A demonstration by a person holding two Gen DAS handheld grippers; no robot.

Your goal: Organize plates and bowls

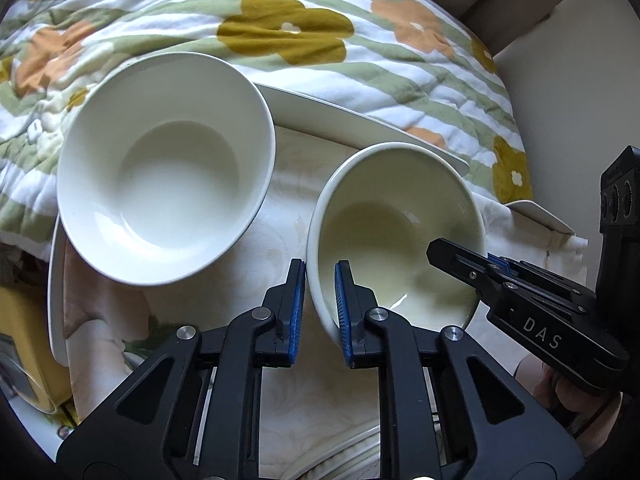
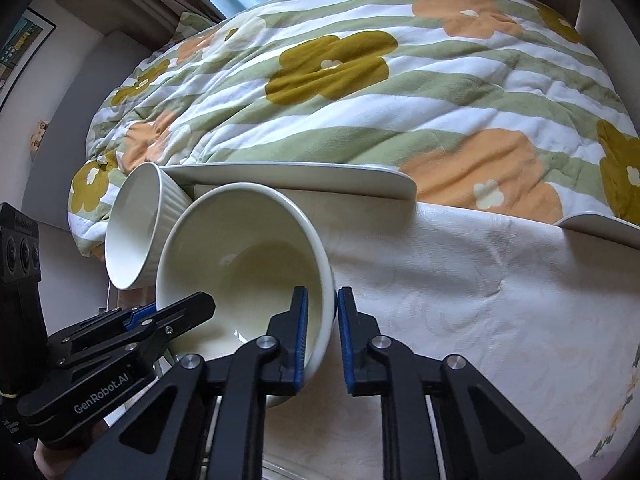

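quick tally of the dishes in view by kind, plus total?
Bowls: 2, the ribbed bowl and the cream bowl gripped by left tongs and right tongs.
Plates: 2, long plate, second plate edge.
Total: 4

A flowered quilt lies beneath brown curtains and pale walls.

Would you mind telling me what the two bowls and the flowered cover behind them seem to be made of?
Smaller bowl, gripped by both tongs: likely glazed ceramic; glossy cream surface with bright highlights and a thick rim.
Larger bowl: probably the same, white and smoother; its outside looks ribbed in the right wrist view.
Flowered cover: soft quilted fabric, matte, with stitch lines and puckers.
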